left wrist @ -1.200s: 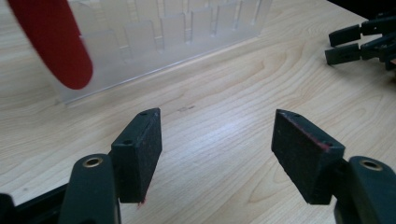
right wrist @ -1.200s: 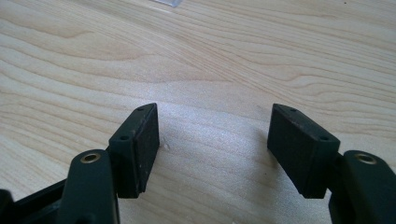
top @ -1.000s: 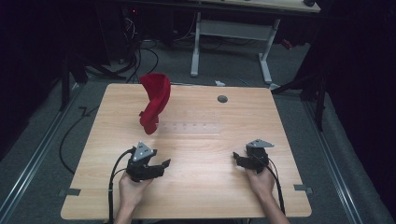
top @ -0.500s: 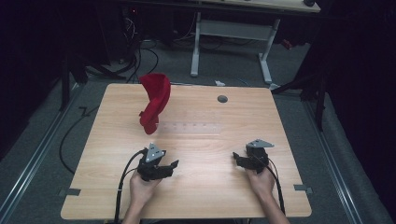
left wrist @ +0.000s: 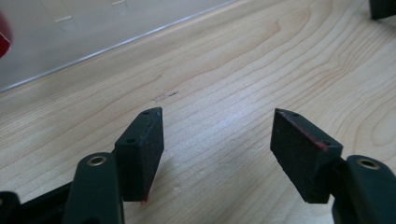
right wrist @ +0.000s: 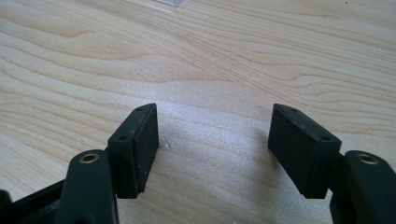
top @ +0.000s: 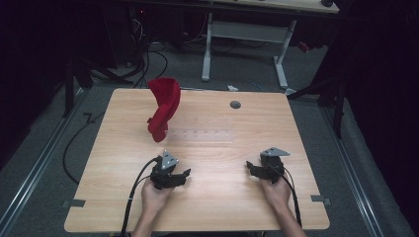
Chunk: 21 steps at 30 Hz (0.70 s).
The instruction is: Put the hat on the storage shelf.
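Note:
A red, cloth-like thing [top: 163, 106] rises in a curved shape from the back left of the wooden table [top: 207, 207]; a sliver of red [left wrist: 3, 32] shows at the left gripper view's edge. My left gripper [top: 184, 175] rests on the table near the front, left of centre, held by a hand, its jaws pointing right. It is open [left wrist: 217, 135] over bare wood. My right gripper [top: 251, 169] lies front right, jaws pointing left, also open [right wrist: 212, 135] with nothing between its jaws. The two face each other, well apart.
A clear flat plate [top: 200, 134] lies on the table below the red thing and ahead of the left gripper [left wrist: 93, 28]; its corner [right wrist: 168, 2] shows ahead of the right one. A round grommet hole [top: 235, 104] sits at the back. Cables trail off the front edge.
My left gripper has slid to the right toward the table's middle and turned its jaws more toward the right gripper. The right gripper and the red thing have stayed put.

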Each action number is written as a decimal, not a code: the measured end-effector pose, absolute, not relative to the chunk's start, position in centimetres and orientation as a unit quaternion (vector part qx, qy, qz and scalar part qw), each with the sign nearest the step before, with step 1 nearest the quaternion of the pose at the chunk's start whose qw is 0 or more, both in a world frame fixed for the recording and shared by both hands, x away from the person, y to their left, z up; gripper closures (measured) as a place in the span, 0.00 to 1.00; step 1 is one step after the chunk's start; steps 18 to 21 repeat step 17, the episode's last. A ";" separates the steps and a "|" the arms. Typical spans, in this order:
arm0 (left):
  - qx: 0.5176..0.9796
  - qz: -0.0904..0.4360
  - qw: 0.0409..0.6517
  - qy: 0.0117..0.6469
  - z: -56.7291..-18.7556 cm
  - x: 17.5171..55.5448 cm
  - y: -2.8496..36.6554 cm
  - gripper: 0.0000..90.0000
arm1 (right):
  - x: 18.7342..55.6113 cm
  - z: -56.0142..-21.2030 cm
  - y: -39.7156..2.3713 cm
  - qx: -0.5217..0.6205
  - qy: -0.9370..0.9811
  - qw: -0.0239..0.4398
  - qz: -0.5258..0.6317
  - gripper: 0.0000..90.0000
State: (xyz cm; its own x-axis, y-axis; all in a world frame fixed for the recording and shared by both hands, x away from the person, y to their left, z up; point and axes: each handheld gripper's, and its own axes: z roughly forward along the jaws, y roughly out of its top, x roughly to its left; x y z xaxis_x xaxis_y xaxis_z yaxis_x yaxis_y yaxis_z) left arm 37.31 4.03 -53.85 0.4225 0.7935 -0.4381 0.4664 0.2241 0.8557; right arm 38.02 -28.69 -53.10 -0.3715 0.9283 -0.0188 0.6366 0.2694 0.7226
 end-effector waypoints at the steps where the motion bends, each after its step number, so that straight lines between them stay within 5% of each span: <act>1: 0.607 0.140 0.585 0.519 -53.8 37.3 4.0 0.39 | 38.0 -53.1 -28.7 0.512 0.764 0.227 0.321 0.38; 21: 0.613 0.162 0.554 0.539 -54.6 38.0 3.6 0.35 | 38.0 -53.1 -28.7 0.512 0.764 0.227 0.321 0.37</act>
